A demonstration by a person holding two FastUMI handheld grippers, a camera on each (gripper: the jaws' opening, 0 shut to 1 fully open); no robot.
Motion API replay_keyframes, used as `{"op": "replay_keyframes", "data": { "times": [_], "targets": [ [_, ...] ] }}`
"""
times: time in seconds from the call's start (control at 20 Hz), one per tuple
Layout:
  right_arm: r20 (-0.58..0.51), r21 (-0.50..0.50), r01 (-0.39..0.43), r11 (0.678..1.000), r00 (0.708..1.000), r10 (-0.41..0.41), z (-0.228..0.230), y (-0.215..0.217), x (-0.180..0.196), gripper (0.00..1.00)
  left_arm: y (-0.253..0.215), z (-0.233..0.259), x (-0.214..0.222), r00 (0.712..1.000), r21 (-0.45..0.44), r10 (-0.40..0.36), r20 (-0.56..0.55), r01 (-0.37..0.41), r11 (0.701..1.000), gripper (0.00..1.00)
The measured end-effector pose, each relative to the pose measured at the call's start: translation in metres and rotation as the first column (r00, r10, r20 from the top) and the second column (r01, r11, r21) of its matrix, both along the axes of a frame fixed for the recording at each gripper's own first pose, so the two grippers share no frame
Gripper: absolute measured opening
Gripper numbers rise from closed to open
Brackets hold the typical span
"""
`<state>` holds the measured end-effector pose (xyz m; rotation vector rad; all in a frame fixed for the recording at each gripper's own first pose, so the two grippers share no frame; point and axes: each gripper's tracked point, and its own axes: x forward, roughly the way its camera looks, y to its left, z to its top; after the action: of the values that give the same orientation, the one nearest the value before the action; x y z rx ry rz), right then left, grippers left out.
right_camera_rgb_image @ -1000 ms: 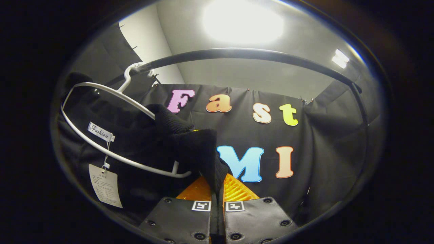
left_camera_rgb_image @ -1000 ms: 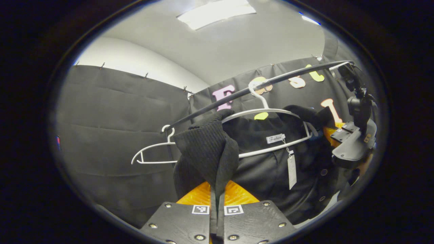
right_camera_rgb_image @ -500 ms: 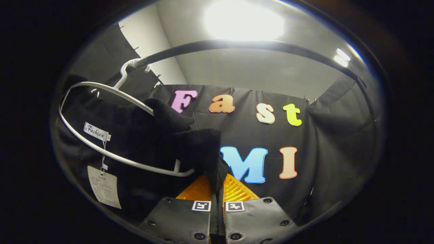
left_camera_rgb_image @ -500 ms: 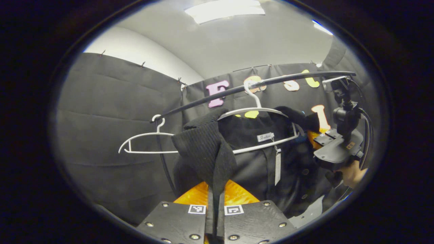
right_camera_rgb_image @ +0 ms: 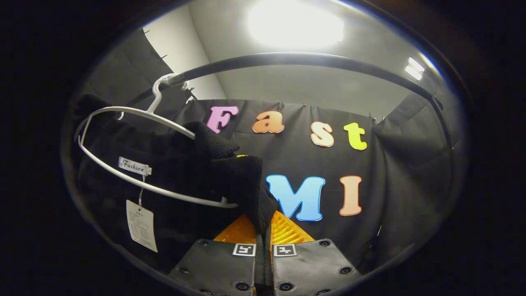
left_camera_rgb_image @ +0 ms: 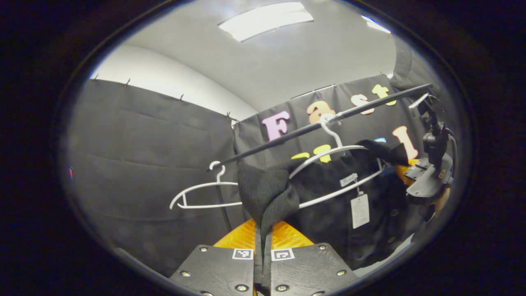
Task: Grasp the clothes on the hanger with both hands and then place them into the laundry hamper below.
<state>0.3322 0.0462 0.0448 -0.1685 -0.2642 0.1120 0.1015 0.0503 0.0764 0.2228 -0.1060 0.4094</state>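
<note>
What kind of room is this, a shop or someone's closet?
Probably a staged booth for recording, not a shop: black cloth walls, one clothes rail with two white hangers, one bare, one carrying a tagged black garment.

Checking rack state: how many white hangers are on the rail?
2. An empty hanger hangs at the rail's left end in the left gripper view; the other hanger carries the black garment. More may be hidden.

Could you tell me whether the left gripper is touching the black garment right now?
Touching. In the left gripper view, the left gripper has its jaws pinched on a fold of the black garment.
</note>
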Motion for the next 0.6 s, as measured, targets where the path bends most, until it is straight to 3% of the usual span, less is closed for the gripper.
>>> {"op": "replay_keyframes", "data": {
  "times": [0.25, 0.6],
  "targets": [
    [0.053, 0.059, 0.035, 0.998, 0.998, -0.038, 0.02, -0.017, 0.027, 0.01, 0.051, 0.034, 0.017, 0.993, 0.031, 0.08, 0.086, -0.083, 0.996, 0.0],
    [-0.022, 0.249, -0.028, 0.968, 0.999, 0.035, 0.017, -0.021, 0.076, 0.01, 0.101, 0.053, 0.057, 0.982, -0.002, 0.113, 0.153, -0.114, 0.993, 0.0]
  ]
}}
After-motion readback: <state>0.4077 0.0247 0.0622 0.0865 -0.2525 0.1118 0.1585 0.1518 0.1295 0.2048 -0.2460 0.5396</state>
